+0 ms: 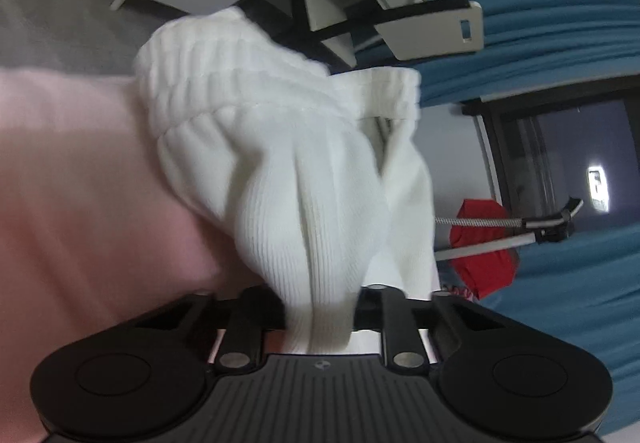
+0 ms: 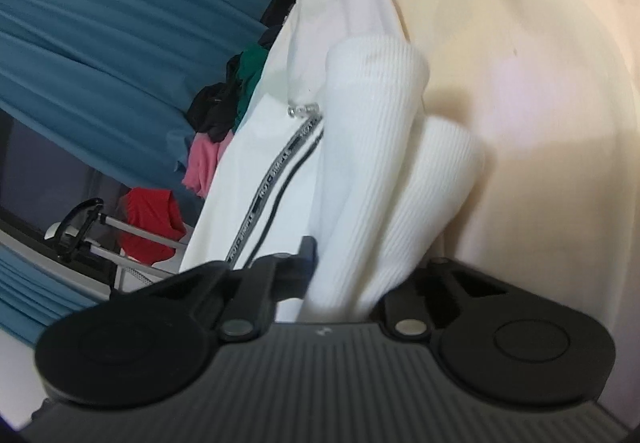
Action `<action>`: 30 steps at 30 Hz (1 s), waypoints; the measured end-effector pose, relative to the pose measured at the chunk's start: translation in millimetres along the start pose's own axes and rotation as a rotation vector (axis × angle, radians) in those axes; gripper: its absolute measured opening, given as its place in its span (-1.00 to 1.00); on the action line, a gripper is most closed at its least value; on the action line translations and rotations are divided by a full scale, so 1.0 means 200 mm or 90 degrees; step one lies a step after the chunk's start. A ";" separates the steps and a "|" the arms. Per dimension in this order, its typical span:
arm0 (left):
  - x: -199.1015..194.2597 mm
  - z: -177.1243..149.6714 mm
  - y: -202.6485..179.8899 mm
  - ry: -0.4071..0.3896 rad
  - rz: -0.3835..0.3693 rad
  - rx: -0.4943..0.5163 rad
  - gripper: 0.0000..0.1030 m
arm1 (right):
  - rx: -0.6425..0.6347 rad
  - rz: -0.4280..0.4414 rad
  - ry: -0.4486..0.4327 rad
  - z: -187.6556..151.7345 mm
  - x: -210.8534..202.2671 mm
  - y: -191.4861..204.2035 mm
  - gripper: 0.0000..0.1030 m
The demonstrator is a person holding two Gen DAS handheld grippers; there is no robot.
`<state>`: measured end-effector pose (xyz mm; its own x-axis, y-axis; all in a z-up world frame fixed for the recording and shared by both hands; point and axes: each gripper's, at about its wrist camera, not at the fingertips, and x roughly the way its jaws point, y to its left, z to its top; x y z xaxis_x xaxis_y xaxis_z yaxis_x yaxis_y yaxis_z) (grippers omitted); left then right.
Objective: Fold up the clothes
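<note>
Between the fingers of my left gripper [image 1: 320,317] sits a bunched fold of the white ribbed garment [image 1: 280,163], and the jaws are pinched tight on it. From the grip the cloth runs away from me, its ribs along that line, up to a gathered elastic band at the far end, with the pink surface [image 1: 72,183] just beside it on one side. My right gripper [image 2: 344,283] is likewise clamped on white ribbed cloth [image 2: 372,147], which rises lengthwise out of the jaws as a rolled, tube-like fold. Beside that fold hangs a black-and-white printed drawstring [image 2: 276,191]. Blue curtains [image 1: 560,3] and a red cloth [image 1: 484,247] lie well beyond.
</note>
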<state>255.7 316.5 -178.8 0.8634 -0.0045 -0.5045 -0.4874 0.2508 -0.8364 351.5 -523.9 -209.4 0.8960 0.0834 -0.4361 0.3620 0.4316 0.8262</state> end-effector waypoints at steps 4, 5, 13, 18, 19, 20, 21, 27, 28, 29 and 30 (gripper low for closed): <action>-0.08 0.03 -0.08 0.007 0.010 0.047 -0.77 | -0.009 0.016 -0.001 0.05 -0.08 0.06 -0.78; -0.11 0.04 -0.11 0.009 0.011 0.052 -0.77 | -0.010 0.025 -0.003 0.04 -0.11 0.07 -0.79; -0.46 0.04 -0.30 0.033 0.014 0.109 -0.78 | 0.014 0.034 0.009 0.09 -0.42 0.01 -0.79; -0.77 0.02 -0.26 0.075 0.032 0.139 -0.78 | 0.026 0.019 0.033 0.13 -0.58 -0.10 -0.79; -0.82 0.01 -0.23 0.082 0.037 0.147 -0.78 | 0.035 0.019 0.037 0.13 -0.61 -0.13 -0.79; -0.86 -0.01 -0.20 0.089 0.048 0.157 -0.77 | 0.045 0.018 0.041 0.14 -0.65 -0.16 -0.79; -0.89 -0.03 -0.16 0.100 0.059 0.164 -0.77 | 0.047 0.016 0.043 0.14 -0.66 -0.19 -0.79; -0.93 -0.10 0.02 0.121 0.086 0.197 -0.61 | 0.045 -0.014 0.064 0.12 -0.66 -0.31 -0.79; -0.94 -0.10 0.03 0.121 0.089 0.205 -0.58 | 0.041 -0.016 0.064 0.11 -0.66 -0.32 -0.79; -0.96 -0.11 0.02 0.123 0.095 0.222 -0.50 | 0.040 -0.015 0.065 0.11 -0.66 -0.32 -0.79; -0.97 -0.13 0.00 0.131 0.106 0.255 -0.28 | 0.039 -0.014 0.065 0.11 -0.65 -0.33 -0.79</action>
<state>84.7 292.0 -87.3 0.7147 -0.1144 -0.6901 -0.4930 0.6174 -0.6130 217.0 -582.4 -198.7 0.8578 0.1666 -0.4862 0.3992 0.3797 0.8346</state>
